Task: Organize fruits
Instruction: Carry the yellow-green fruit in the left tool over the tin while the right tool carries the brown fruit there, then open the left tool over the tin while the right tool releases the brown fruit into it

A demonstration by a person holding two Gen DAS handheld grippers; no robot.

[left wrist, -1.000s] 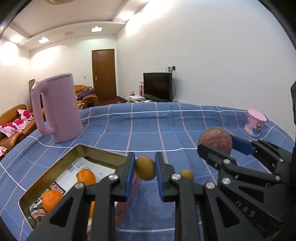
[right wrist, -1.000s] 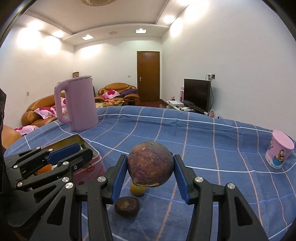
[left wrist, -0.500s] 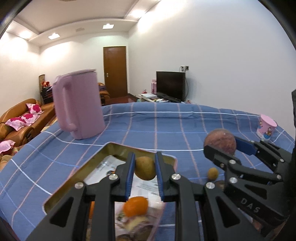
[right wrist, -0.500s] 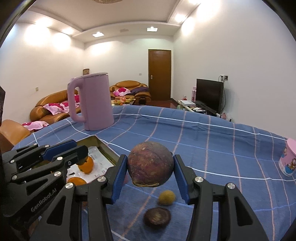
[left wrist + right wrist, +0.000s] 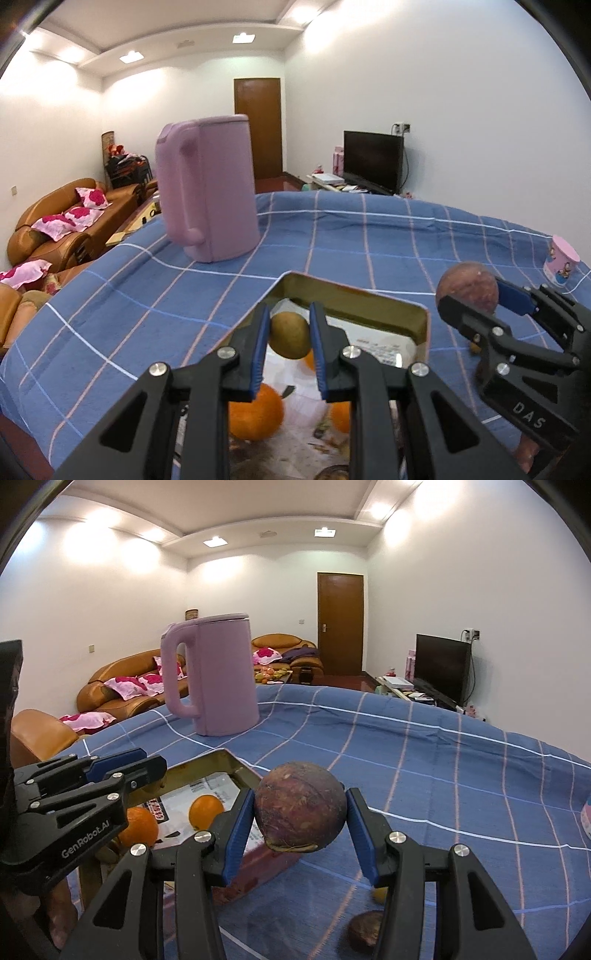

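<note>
I'm looking over a table w/ blue checked cloth [image 5: 369, 240] spreading ahead of both tongs. A pink kettle [image 5: 208, 192] is standing upright on it, well beyond my left gripper [image 5: 287, 334] and a bit to its left. A gold tin tray [image 5: 354, 297] is sitting right under and just ahead of the left tongs, lined w/ printed paper.

My right gripper [image 5: 301, 819] is clamping a big purple-brown round fruit [image 5: 300, 805], holding it off the cloth, just right of the tray's edge. My left gripper is squeezing a small greenish-brown fruit [image 5: 290, 334] btwn its blue pads, hovering above the tray interior.

Oranges are lying in the tray below the left tongs: one large orange [image 5: 255, 411] near the left finger, others partly hidden. On the cloth below the right tongs, a dark fruit [image 5: 364, 930] and a small yellow fruit [image 5: 378, 893] are lying near each other. A pink cup [image 5: 561, 262] is standing far to the right.
</note>
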